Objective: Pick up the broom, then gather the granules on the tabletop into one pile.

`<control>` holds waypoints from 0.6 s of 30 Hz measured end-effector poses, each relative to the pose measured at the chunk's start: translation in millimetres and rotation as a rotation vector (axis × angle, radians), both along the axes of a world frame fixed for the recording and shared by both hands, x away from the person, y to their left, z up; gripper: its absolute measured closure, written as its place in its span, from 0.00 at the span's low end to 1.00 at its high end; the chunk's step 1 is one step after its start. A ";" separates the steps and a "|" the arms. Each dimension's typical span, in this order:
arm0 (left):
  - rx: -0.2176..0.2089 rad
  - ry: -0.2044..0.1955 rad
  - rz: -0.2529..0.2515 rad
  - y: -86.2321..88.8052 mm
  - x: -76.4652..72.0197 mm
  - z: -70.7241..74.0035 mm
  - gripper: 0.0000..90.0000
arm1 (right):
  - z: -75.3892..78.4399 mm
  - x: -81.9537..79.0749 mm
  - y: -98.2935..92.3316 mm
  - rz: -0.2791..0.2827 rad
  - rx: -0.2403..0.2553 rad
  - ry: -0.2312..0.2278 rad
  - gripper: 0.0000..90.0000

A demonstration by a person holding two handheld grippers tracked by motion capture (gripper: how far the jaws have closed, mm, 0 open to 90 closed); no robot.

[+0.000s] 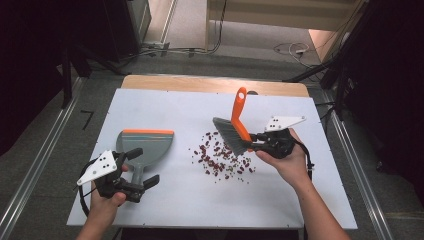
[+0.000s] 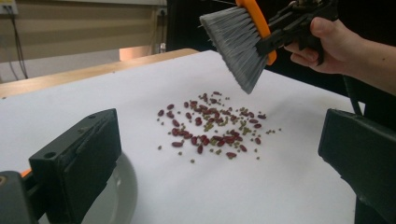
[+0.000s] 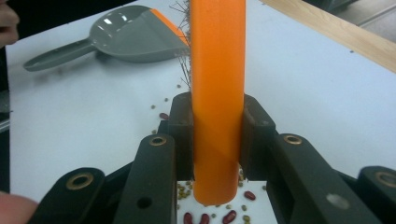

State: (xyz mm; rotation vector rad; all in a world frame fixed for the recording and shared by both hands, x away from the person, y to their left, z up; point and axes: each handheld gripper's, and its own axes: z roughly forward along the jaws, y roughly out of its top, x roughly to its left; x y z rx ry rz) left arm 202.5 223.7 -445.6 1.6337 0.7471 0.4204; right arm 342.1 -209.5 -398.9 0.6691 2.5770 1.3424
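Observation:
A grey dustpan [image 1: 145,144] with an orange lip lies flat at the left of the white board, also seen as the dustpan [image 3: 128,35]. My left gripper [image 1: 145,166] hovers open over its handle, jaws wide apart and gripping nothing, and this left gripper [image 2: 218,144] faces the beans. Red and green beans [image 1: 221,158] lie scattered mid-board; the beans [image 2: 212,127] spread in a loose patch. My right gripper [image 1: 253,140] is shut on the orange handle of a brush [image 1: 236,125]. The brush [image 2: 238,44] hangs tilted, its grey bristles just above the beans' right side. The handle [image 3: 218,93] is clamped between the jaws.
The white board [image 1: 165,205] rests on a wooden table whose far edge [image 1: 200,82] shows behind it. Metal rails run along both sides of the table. Cables lie on the floor beyond. Bare board surrounds the beans in front and at far right.

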 end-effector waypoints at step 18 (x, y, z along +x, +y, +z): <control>0.001 0.013 0.053 13.1 -0.7 -12.8 0.00 | -4.3 37.5 -1.4 -0.047 -0.223 -0.066 0.76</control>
